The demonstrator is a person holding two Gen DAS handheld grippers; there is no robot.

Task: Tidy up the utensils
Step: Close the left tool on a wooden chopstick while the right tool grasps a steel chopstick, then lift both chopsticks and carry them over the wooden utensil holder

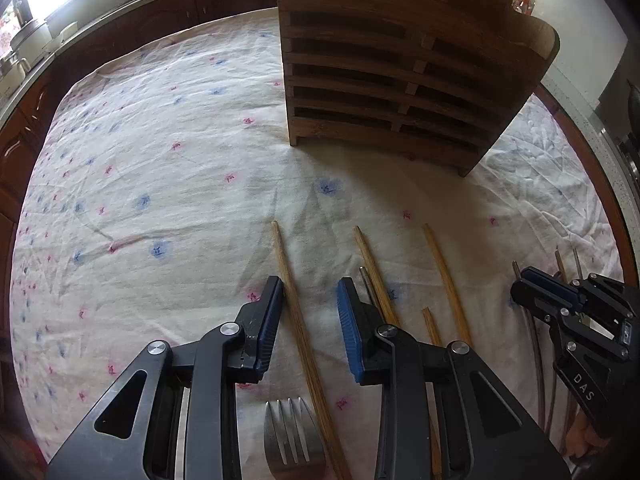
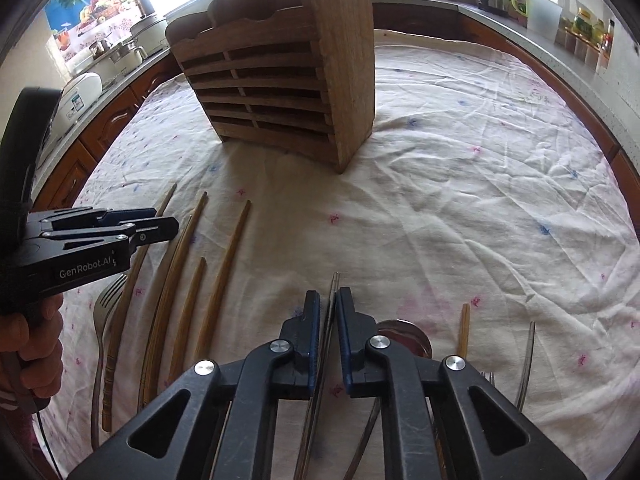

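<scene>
A wooden chopstick [image 1: 298,320] lies on the flowered cloth between the fingers of my left gripper [image 1: 310,300], close to the left pad and apart from the right one; the jaws stand open around it. More wooden chopsticks [image 1: 376,272] lie just to its right, and a steel fork [image 1: 292,440] lies under the gripper. My right gripper [image 2: 328,304] is closed down on a pair of thin metal chopsticks [image 2: 333,284] lying on the cloth. The slatted wooden utensil rack [image 2: 280,80] stands upright behind both.
In the right wrist view a spoon bowl [image 2: 404,336], a short chopstick [image 2: 465,328] and a metal handle [image 2: 529,356] lie right of the gripper. A hand [image 2: 32,340] holds the left gripper [image 2: 160,224]. Kitchen counters [image 2: 520,28] ring the table.
</scene>
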